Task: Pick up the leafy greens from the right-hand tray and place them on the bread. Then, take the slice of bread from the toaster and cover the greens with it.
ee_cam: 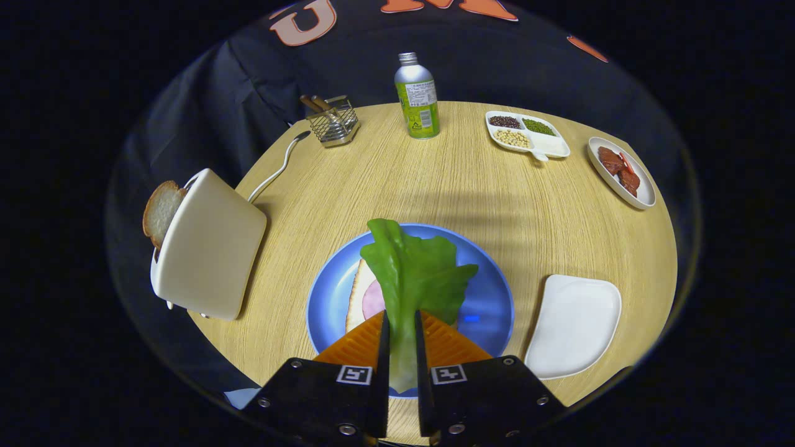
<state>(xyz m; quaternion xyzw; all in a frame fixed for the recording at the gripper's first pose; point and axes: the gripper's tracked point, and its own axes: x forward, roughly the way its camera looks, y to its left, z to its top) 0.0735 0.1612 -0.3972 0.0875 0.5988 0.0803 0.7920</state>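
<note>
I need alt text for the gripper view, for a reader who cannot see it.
The gripper is shut on the stem of the leafy greens, holding them over the bread on a blue plate. A toaster with a bread slice stands beside the plate; opposite lies an empty white tray.

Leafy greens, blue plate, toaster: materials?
Leafy greens, clamped in the claw: likely plastic replica, uniform waxy sheen. Blue plate: glossy, probably glazed ceramic or melamine, shows a light reflection. Toaster: smooth matte cream shell, plastic or painted metal.
</note>
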